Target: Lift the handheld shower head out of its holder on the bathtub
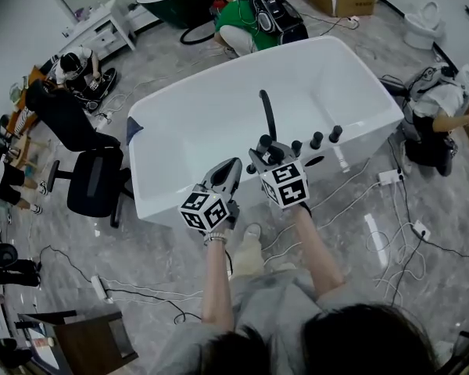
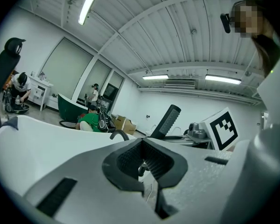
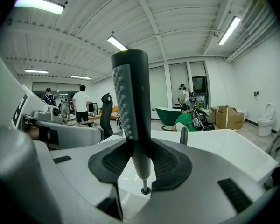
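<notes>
Grasping the one shower head [image 3: 130, 97], the right gripper [image 3: 141, 158] has its fingers clamped; the left gripper [image 2: 144, 161] is clenched empty

In the head view, the right gripper [image 1: 267, 158] covers its own jaws and, between them, the lower end of the shower head [image 1: 266, 114]. In the left gripper view, the left gripper [image 2: 144, 167] hides the shower head's foot beyond its jaws.

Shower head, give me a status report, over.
Jaws of right gripper shut on shower head handle, held upright. Jaws of left gripper shut, empty, alongside. No obstruction: knobs on bathtub rim stand apart.
</notes>
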Demonstrator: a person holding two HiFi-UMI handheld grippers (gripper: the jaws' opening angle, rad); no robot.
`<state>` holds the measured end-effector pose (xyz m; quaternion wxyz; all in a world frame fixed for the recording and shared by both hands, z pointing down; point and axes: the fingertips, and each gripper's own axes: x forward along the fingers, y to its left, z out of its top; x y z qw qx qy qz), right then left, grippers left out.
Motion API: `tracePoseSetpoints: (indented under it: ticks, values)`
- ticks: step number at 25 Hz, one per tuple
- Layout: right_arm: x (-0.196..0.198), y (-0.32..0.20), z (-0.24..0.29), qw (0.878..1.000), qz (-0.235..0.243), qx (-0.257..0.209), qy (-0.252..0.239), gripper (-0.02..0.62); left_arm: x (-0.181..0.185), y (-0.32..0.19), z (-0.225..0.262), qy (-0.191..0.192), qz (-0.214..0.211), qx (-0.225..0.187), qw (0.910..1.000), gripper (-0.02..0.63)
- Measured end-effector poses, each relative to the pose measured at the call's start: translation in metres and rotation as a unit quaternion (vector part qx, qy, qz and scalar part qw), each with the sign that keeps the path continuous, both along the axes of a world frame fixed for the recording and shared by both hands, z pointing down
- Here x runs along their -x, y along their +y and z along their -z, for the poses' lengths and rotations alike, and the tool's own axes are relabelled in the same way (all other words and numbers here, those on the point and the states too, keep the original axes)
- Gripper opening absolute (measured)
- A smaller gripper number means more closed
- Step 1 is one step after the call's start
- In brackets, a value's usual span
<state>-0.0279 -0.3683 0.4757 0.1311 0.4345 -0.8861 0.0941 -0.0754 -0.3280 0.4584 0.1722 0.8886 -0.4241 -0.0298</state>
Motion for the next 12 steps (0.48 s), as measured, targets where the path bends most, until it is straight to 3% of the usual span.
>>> tracePoseSetpoints:
  ticks: [12]
  values:
    - [-0.036, 0.02, 0.039, 0.999, -0.039, -0.031, -0.011, 0.132, -0.026, 0.021, 0.028, 0.009, -0.026, -0.026, 0.9993, 0.005]
